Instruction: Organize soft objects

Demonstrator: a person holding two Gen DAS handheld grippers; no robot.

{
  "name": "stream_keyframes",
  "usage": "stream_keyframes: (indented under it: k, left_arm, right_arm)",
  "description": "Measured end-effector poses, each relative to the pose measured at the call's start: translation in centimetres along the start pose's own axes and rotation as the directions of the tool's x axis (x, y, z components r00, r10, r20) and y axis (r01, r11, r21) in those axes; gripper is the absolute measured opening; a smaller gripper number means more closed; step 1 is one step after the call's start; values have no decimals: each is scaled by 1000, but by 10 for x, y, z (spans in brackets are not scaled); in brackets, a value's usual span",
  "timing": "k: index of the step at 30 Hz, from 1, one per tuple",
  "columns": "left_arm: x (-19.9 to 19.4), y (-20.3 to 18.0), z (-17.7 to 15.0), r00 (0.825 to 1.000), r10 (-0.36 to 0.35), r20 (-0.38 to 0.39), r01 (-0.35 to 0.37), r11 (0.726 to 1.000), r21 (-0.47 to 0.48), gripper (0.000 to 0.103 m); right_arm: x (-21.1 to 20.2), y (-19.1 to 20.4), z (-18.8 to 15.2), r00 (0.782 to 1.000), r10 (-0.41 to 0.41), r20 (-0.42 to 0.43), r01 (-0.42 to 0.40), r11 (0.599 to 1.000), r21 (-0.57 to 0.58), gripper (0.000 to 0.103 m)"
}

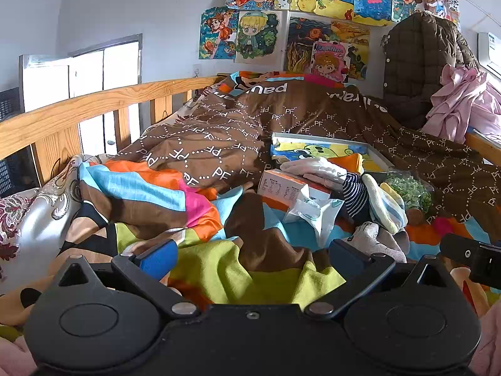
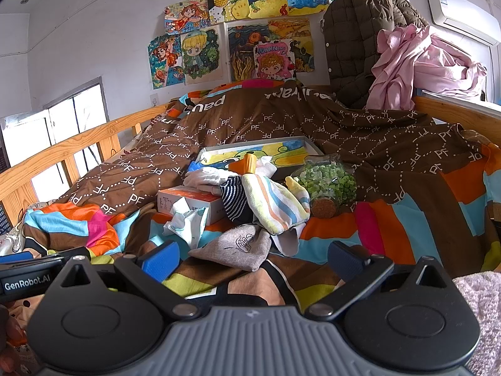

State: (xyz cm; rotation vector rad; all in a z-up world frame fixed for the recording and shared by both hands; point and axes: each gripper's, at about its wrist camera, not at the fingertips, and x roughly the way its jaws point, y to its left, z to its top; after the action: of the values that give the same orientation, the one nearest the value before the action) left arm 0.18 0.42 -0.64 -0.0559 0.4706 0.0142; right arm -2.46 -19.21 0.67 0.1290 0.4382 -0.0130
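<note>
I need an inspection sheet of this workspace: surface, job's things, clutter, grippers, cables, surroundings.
Surface: bed under a rumpled brown quilt with white PF print, over a multicoloured striped sheet.
Job's things: heap of socks, with a grey sock nearest, a pastel striped sock and a navy striped sock.
Clutter: orange and white carton, crumpled white wrapper, cork-stoppered glass jar of green bits, framed cartoon painting.
Grippers: left gripper open, empty; right gripper open, empty.
Cables: nothing seen.
Surroundings: wooden bed rail, drawings on wall, brown quilted coat, pink cloth.
</note>
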Motion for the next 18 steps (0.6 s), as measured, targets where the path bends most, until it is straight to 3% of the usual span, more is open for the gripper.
stream_keyframes:
  k: [18]
  left_arm:
    - [8, 19, -7, 1000, -12, -28, 11, 1000, -20, 102]
  right_arm:
    - [1, 0, 3, 1000, 2, -8, -2, 1000, 4, 103]
